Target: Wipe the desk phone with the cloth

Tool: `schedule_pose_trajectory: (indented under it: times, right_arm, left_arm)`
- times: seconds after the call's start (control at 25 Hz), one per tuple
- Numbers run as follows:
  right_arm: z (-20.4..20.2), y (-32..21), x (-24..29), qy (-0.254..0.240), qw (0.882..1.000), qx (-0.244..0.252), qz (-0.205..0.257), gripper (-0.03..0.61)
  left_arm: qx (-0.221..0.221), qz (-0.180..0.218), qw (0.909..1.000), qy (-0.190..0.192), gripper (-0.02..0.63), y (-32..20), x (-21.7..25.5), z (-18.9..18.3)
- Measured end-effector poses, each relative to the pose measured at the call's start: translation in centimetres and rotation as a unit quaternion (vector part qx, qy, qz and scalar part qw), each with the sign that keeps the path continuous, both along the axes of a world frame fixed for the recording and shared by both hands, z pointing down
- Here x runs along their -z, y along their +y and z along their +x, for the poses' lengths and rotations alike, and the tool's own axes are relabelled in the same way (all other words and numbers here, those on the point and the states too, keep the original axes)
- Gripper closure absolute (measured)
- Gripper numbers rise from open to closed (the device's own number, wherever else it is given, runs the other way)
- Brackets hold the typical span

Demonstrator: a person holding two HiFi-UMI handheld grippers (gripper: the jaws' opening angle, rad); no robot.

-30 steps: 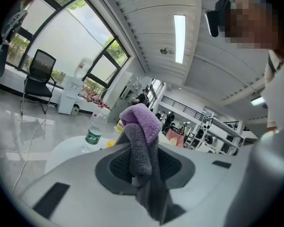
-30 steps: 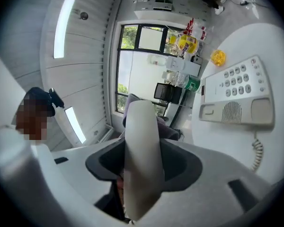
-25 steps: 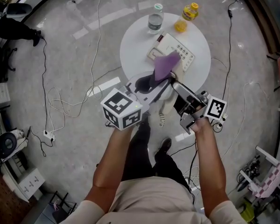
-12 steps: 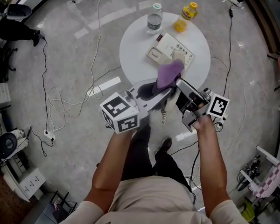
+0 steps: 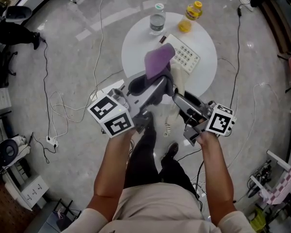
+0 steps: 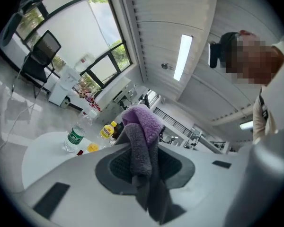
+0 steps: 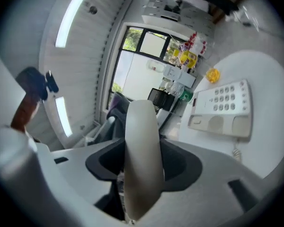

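The cream desk phone [image 5: 186, 57] lies on the round white table [image 5: 136, 42]; its keypad and empty cradle [image 7: 222, 110] also face the right gripper view. My left gripper [image 5: 156, 81] is shut on a purple and grey cloth [image 5: 158, 62], which hangs just above the phone's near left end. The left gripper view shows that cloth [image 6: 143, 129] bunched between the jaws. My right gripper [image 5: 180, 95] is shut on the cream handset [image 7: 142, 155], held off the phone near the table's front edge. The coiled cord [image 5: 169, 123] dangles below.
A water bottle [image 5: 157, 19] and a yellow bottle [image 5: 192, 12] stand at the table's far edge, behind the phone. Cables [image 5: 68, 106] trail over the grey floor on the left and right. My legs and shoes [image 5: 169, 152] are just under the grippers.
The left gripper has carried the cloth up and to the left in the picture, from the phone's near right side to its left end. The right gripper with the handset shifted slightly left.
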State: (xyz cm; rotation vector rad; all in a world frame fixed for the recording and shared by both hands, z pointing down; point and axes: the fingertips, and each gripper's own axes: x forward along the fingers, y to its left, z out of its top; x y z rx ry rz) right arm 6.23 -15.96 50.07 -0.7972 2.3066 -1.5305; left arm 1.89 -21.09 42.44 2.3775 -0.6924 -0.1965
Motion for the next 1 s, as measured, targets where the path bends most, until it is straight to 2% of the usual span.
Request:
schedule_pose_trajectory:
  times: [0.04, 0.08, 0.12, 0.2, 0.24, 0.28, 0.36, 0.44, 0.52, 0.6, 0.8, 1.0]
  right_arm:
    - [0.4, 0.0, -0.5, 0.061, 0.998, 0.0, 0.015, 0.37]
    - [0.7, 0.1, -1.0, 0.132, 0.991, 0.007, 0.038, 0.37]
    - [0.9, 0.3, -1.5, 0.206, 0.976, 0.02, 0.065, 0.37]
    - [1.2, 0.6, -2.4, 0.338, 0.933, 0.054, 0.116, 0.37]
    - [1.2, 0.7, -2.8, 0.388, 0.909, 0.069, 0.136, 0.37]
    - [1.2, 0.9, -3.0, 0.426, 0.888, 0.081, 0.152, 0.37]
    - [1.0, 0.9, -3.2, 0.476, 0.856, 0.097, 0.174, 0.37]
    - [0.7, 0.9, -3.2, 0.505, 0.835, 0.109, 0.189, 0.37]
    - [0.5, 1.1, -3.3, 0.525, 0.818, 0.122, 0.2, 0.37]
    - [0.5, 1.2, -3.4, 0.533, 0.811, 0.129, 0.203, 0.37]
    - [0.9, 1.3, -3.5, 0.536, 0.81, 0.131, 0.199, 0.371]
    - [1.3, 1.0, -3.4, 0.534, 0.813, 0.126, 0.195, 0.37]
  left_arm:
    - [-0.008, 0.012, 0.9997, -0.021, 0.523, 0.2, 0.5, 0.1]
    - [-0.021, 0.028, 0.9983, -0.047, 0.523, 0.6, 1.0, 0.3]
    - [-0.04, 0.045, 0.9952, -0.077, 0.523, 1.1, 1.3, 0.8]
    - [-0.093, 0.079, 0.9832, -0.135, 0.523, 2.5, 1.0, 2.2]
    - [-0.123, 0.091, 0.9746, -0.163, 0.523, 3.3, 0.5, 3.0]
    - [-0.15, 0.1, 0.965, -0.191, 0.523, 4.1, -0.2, 3.7]
    - [-0.19, 0.104, 0.9453, -0.244, 0.523, 5.3, -2.1, 4.8]
    - [-0.206, 0.1, 0.9311, -0.284, 0.523, 5.9, -3.8, 5.3]
    - [-0.203, 0.096, 0.9257, -0.305, 0.523, 6.0, -4.9, 5.3]
    - [-0.19, 0.094, 0.9267, -0.31, 0.523, 5.6, -5.3, 4.9]
    - [-0.148, 0.094, 0.9287, -0.327, 0.523, 3.7, -5.7, 2.6]
    - [-0.103, 0.094, 0.9208, -0.364, 0.523, 1.6, -6.1, -1.0]
